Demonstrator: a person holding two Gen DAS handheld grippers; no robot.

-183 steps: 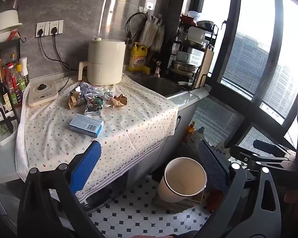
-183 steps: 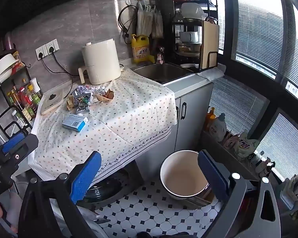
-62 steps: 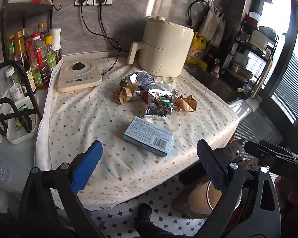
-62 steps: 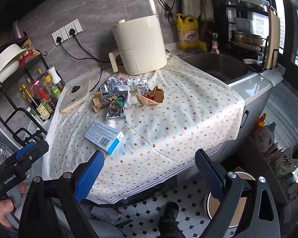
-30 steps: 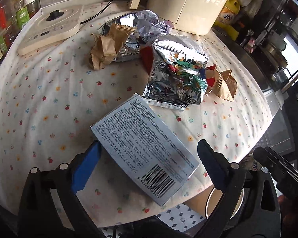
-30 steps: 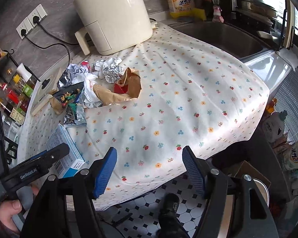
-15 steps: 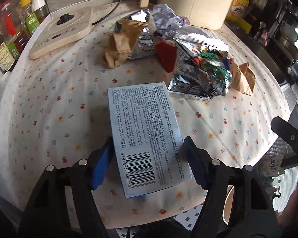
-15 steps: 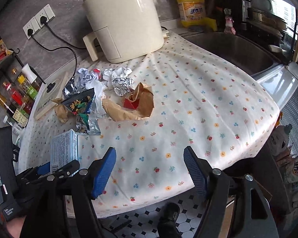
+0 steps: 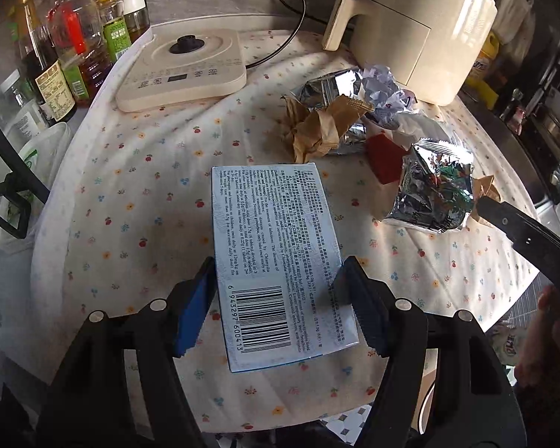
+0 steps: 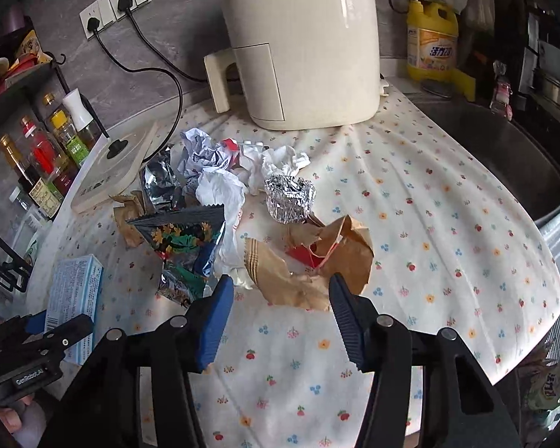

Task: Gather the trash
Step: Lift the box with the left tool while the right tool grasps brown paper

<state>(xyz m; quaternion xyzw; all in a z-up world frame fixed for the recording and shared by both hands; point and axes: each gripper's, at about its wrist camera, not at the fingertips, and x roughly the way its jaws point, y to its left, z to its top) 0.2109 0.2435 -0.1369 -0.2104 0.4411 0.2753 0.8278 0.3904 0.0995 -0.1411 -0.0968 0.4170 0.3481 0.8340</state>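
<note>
Left gripper (image 9: 278,287) clamps the pale-blue carton (image 9: 276,257) on the floral tablecloth (image 9: 130,194); right gripper (image 10: 278,298), jaws just narrowing, straddles the crumpled brown paper bag (image 10: 306,265), not yet pinching it.

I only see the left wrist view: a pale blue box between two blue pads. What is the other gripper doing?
Observer: The right gripper straddles a crumpled brown paper bag; its jaws have just been closing, not clearly pressing yet.
Operator: Anything behind that bag?
Observer: A crushed foil cup, just beyond it.
Operator: Where do those black cables go?
Observer: Into two wall sockets left of the air fryer.
</note>
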